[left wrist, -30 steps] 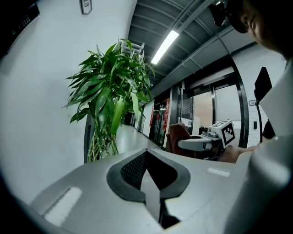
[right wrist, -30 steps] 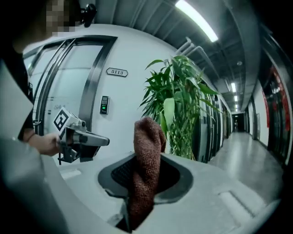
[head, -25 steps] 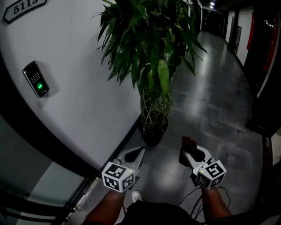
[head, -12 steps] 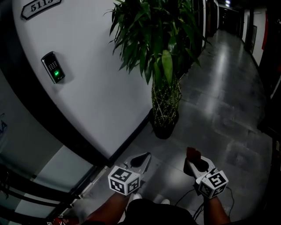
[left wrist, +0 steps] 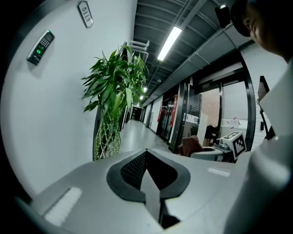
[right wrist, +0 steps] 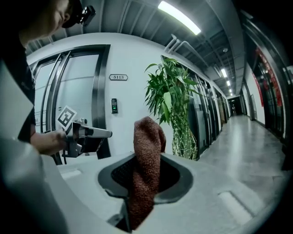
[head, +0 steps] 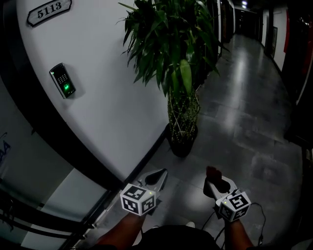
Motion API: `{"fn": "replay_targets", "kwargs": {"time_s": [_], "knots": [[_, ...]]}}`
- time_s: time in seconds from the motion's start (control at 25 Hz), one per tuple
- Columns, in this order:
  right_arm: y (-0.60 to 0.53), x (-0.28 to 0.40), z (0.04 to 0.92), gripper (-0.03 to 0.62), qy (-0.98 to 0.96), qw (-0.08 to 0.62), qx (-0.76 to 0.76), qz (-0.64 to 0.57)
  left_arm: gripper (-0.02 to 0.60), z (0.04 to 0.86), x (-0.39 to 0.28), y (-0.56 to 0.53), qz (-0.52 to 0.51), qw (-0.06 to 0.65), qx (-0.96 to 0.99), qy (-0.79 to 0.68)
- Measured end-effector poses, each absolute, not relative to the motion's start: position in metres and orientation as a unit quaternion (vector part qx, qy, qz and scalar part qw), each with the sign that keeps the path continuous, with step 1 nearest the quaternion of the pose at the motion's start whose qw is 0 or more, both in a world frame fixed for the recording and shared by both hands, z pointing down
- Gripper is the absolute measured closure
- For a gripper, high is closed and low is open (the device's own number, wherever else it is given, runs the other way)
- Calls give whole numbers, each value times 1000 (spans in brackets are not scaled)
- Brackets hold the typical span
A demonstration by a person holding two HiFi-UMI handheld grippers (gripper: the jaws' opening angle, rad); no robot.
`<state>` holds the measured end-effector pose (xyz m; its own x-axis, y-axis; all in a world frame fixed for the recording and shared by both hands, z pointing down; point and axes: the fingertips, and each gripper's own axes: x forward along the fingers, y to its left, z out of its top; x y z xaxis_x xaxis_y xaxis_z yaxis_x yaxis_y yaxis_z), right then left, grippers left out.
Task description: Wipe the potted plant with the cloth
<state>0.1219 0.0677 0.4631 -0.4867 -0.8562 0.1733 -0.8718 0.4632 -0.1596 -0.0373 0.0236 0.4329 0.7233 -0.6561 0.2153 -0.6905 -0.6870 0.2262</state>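
A tall potted plant [head: 171, 53] with long green leaves and braided stems stands in a dark pot [head: 182, 145] against the white wall; it also shows in the left gripper view as the plant [left wrist: 114, 91] and in the right gripper view as the plant [right wrist: 171, 100]. My right gripper [head: 213, 177] is shut on a reddish-brown cloth [right wrist: 145, 169], whose tip [head: 212, 172] sticks up past the jaws. My left gripper [head: 157, 177] is shut with nothing in it, jaws pressed together. Both grippers hang low in front of me, some way short of the pot.
A curved white wall [head: 112, 97] runs along the left with a keypad reader [head: 63, 80] and a room number plate [head: 49, 12]. A glossy grey corridor floor [head: 244, 112] stretches ahead. A cable [head: 257, 215] trails by my right arm.
The view has swung left and the plant now sits a little farther up the frame. Both grippers have dropped lower in the picture; the cloth stays in the right one.
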Motion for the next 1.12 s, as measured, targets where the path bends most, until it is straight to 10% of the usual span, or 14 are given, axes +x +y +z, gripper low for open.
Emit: {"fn": "replay_targets", "kwargs": {"time_s": [1.12], "knots": [[97,43,460,525,-835,75,538,86,565,448,-100,40,87,116,936,-321]]}}
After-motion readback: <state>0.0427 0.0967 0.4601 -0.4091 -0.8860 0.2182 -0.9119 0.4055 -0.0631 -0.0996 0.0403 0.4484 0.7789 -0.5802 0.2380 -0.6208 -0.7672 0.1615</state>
